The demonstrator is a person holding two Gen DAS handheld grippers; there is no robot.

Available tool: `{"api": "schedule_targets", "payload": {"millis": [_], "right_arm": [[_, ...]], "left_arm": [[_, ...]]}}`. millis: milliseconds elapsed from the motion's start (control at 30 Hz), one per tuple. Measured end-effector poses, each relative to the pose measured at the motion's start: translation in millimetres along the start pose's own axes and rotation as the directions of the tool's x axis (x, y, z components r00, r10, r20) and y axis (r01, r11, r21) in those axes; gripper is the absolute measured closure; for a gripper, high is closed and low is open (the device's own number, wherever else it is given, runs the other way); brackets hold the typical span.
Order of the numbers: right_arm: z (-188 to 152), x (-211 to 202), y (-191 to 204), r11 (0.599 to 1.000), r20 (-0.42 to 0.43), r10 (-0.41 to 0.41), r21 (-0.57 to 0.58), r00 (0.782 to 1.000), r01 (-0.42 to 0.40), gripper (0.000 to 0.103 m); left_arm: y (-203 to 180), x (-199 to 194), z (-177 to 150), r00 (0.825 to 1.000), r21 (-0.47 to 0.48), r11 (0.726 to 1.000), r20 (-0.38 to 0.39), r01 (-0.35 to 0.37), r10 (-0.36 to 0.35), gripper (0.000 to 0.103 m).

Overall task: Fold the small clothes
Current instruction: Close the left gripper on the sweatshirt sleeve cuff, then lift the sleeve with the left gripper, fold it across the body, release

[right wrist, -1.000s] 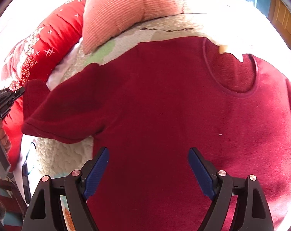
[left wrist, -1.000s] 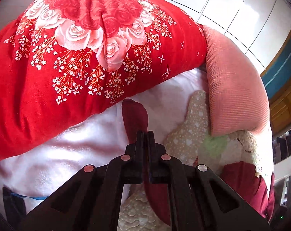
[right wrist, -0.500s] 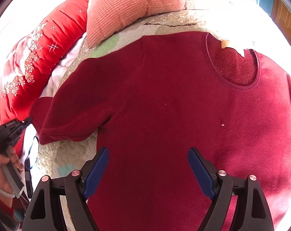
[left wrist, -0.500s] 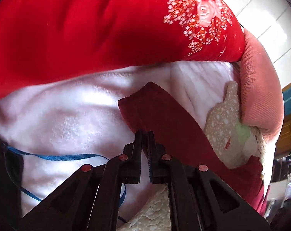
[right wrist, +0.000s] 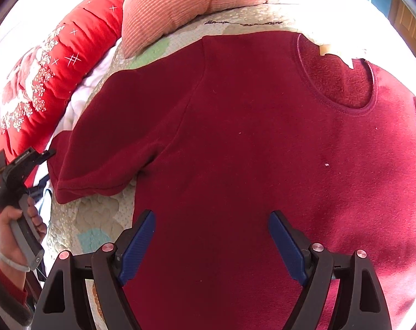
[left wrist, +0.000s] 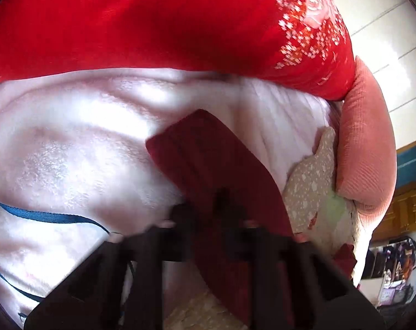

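Over the last second we note the left gripper (right wrist: 47, 155) has drawn away from the sleeve (right wrist: 98, 148): a second ago it was pinched on the cuff, now it sits just off the cuff edge. Its own view is motion-blurred, so we cannot tell whether its jaws are apart or together. The sleeve now lies stretched out sideways from the dark red top (right wrist: 263, 165), which rests flat, neckline away from us. We judge the spreading step done and the sleeve fold next. The right gripper (right wrist: 212, 243) hovers over the top's lower body, jaws wide apart, holding nothing. Surface: a quilted bed cover (right wrist: 98, 214) over a white blanket (left wrist: 70, 151). Beyond, a red floral quilt (left wrist: 153, 22) and a pink pillow (right wrist: 186, 0); white wall panels (left wrist: 386, 41) behind.
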State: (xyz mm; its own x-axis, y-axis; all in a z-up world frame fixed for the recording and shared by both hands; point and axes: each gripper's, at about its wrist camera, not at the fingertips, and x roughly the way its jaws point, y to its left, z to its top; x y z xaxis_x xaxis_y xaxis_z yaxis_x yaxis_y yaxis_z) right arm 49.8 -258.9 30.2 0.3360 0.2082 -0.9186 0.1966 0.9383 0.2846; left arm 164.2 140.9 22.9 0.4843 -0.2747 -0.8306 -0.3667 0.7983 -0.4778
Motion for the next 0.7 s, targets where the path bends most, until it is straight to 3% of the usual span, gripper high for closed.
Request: {"api": "schedule_targets", "payload": {"millis": [167,300,400,467,533,633,700], "right_arm": [[5.7,-5.7,-3.2,1.0,0.01,-0.003,0.007,1.0,0.003,0.02],[14.7,-13.7,-7.6,1.0,0.026,0.001,0.019,1.0,-0.002,0.02],[19.1,-25.5,-15.8,0.999,0.046,0.022,0.04,0.999,-0.024,0.02],[21.1,-33.3,-25.3,0.997,0.056,0.031,0.068,0.998,-0.035,0.02],[23.9,-41.8,-40.1,0.993,0.067,0.034,0.108,0.997,-0.041,0.02],[26.2,-56.9,-70.7,0.984,0.091,0.019,0.173,0.996,-0.035,0.02],[26.3,-67.3,-95.5,0.975,0.107,0.006,0.221,0.994,-0.03,0.02]], "left_arm": [[-43.6,-61.4,16.5,0.987,0.129,0.988,0.125,0.085,-0.101,0.097],[-86.0,-121.5,44.4,0.949,0.241,0.964,0.263,0.113,-0.177,0.097],[-120.4,-147.6,40.2,0.924,0.338,0.926,0.276,0.165,-0.265,0.097],[-153.9,-154.6,17.6,0.919,0.453,0.875,0.248,0.169,-0.306,0.097],[-186.4,-153.5,-16.5,0.915,0.554,0.807,0.183,0.206,-0.359,0.097],[-230.5,-133.7,-81.1,0.908,0.651,0.698,0.03,0.299,-0.417,0.097],[-253.5,-110.1,-127.5,0.905,0.675,0.646,-0.076,0.356,-0.42,0.097]]}}
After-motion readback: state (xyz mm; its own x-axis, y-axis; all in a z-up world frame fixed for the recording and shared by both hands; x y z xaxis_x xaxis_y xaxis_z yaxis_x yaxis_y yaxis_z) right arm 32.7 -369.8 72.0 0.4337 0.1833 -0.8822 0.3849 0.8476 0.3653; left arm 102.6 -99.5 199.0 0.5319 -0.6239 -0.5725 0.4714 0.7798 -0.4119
